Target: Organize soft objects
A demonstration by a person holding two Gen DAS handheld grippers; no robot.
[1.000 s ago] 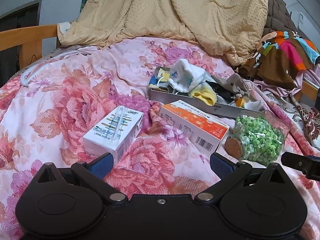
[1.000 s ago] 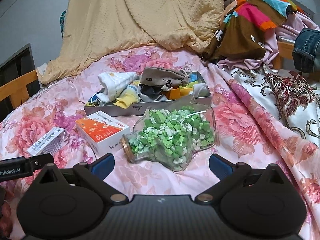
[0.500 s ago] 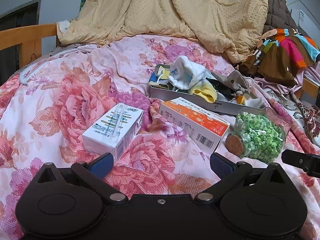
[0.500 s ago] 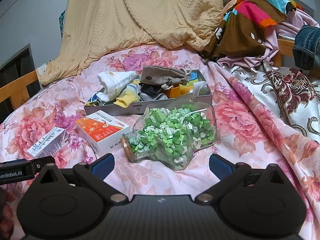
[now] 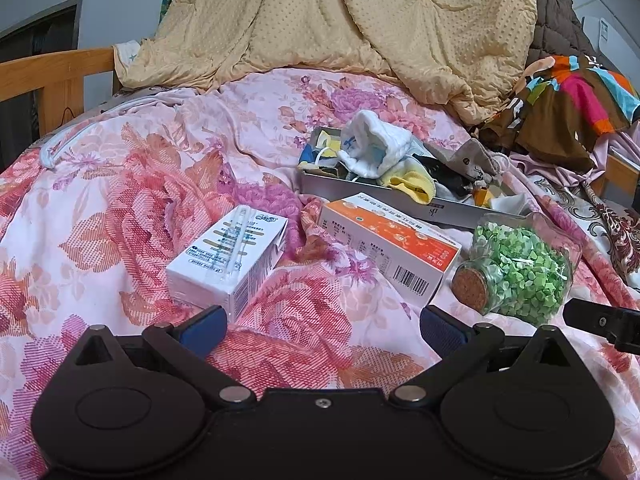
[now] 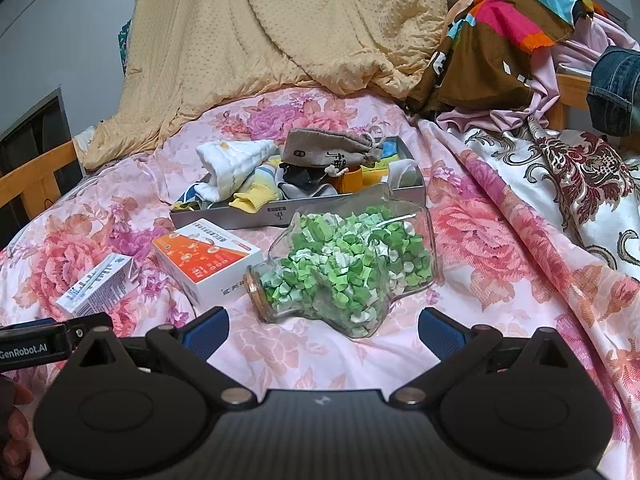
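A: Biggest first?
B: Floral bedspread [image 5: 120,184] under everything, w/ a tan quilt [image 5: 328,20] heaped at the back and a multicolour cloth [image 6: 500,28] far right.
A: And the soft stuff?
B: In the grey tray [image 6: 256,218], mid-bed, beyond the boxes. White towel [image 6: 236,160] piled at its left end, grey drawstring pouch [image 6: 328,150] lying on top toward the right, yellow sock [image 6: 256,196] hanging over the front wall. Dark bits between; can't tell what.
A: In front of the tray?
B: Glass jar [image 6: 352,272] of green paper stars on its side, cork mouth pointing left, just beside the tray's front right. Orange-white box [image 5: 388,252] left of it, near the cork. White carton [image 5: 228,260] further left, apart from the box.
A: Grippers?
B: Left gripper [image 5: 322,326]: fingers spread wide, nothing between them, over the bedspread w/ the carton just ahead of its left finger. Right gripper [image 6: 322,326]: also spread wide, empty, jar directly ahead, not touching.
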